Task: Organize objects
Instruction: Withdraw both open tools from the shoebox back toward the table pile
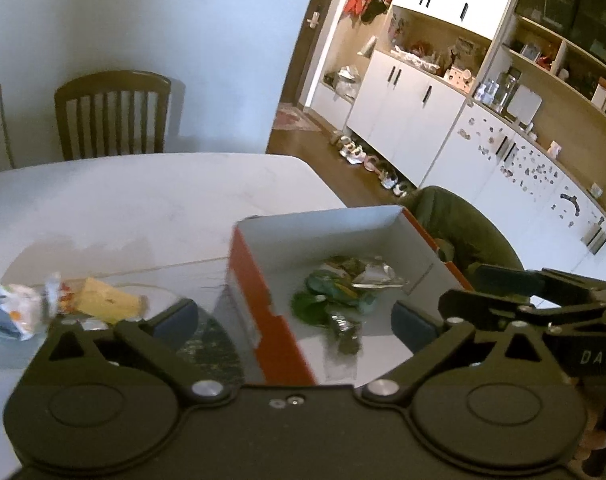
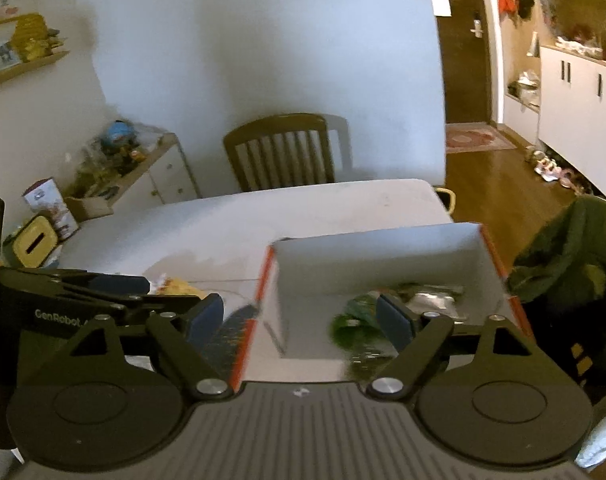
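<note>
1. Far left on the white surface (image 1: pixel 123 200) lie the loose snack packets (image 1: pixel 19 312): a crumpled pale wrapper and, touching it, a yellow packet (image 1: pixel 107 300). They sit outside the box, so I judge them the items not yet sorted.

2. Next comes the left claw (image 1: pixel 295 316), spread wide and gripping nothing. Its left pad hangs over the surface near the yellow packet, its right pad over the box interior, so the claw straddles the box's orange wall. That pose suits a claw that has just let something go or is about to swing toward the packets; which one, the views cannot tell.

3. The orange box (image 1: pixel 247 304), white inside, stands near the right edge of the surface with its open top up. It serves as the collecting place: green wrappers (image 1: pixel 323 300) and a silvery foil packet (image 1: pixel 377 278) are heaped together on its floor.

4. The right claw (image 2: pixel 301 320) is likewise released and empty, hovering low above the same box, one pad outside the orange wall and one over the green wrappers.

5. Right of the surface, a green garment (image 2: pixel 563 256) is draped over a seat, apart from the work.
</note>
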Available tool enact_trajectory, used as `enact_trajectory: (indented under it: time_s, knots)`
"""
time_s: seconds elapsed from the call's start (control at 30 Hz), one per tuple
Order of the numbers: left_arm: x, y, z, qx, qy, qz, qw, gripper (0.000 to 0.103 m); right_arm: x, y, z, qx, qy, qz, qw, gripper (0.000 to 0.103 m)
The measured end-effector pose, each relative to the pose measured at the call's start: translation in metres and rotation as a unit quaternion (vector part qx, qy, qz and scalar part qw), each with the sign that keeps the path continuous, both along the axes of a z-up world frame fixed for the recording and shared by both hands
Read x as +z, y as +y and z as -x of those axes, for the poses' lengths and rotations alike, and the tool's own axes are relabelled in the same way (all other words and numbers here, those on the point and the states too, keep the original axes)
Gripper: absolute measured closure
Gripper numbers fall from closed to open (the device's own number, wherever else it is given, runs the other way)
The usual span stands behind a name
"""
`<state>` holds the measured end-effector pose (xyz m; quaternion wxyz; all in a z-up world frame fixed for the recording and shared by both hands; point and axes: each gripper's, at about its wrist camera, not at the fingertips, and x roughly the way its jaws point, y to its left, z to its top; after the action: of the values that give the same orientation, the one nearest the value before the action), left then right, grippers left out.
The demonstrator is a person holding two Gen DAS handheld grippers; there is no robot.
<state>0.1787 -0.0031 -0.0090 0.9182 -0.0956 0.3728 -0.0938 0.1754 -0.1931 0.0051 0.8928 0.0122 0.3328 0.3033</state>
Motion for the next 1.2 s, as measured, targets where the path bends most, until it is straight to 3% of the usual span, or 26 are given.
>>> enact_trajectory:
  time_s: [0.2,0.4,0.5,0.97,1.2]
  knots:
    - [0.003,0.039,0.015,0.021,-0.007,-0.006,0.9997,0.000,0.002,0.034,0.019,0.009,-0.002,-0.008,1.000,0.019]
    - [0.000,0.083,0.023,0.088,-0.018,-0.038,0.9953,0.000,-0.001,0.067,0.035,0.013,0.003,-0.004,1.000,0.019]
    - [-0.001,0.106,0.024,0.104,-0.014,-0.035,0.9938,0.000,-0.002,0.087,0.043,0.022,0.003,0.001,1.000,0.019]
    - [-0.026,0.201,0.012,0.125,-0.001,-0.038,0.9914,0.000,-0.022,0.173,0.054,0.041,0.017,0.028,0.999,0.019]
    - [-0.053,0.242,-0.009,0.148,0.035,-0.040,0.9875,0.000,-0.040,0.214,0.049,0.054,0.022,0.051,0.997,0.019]
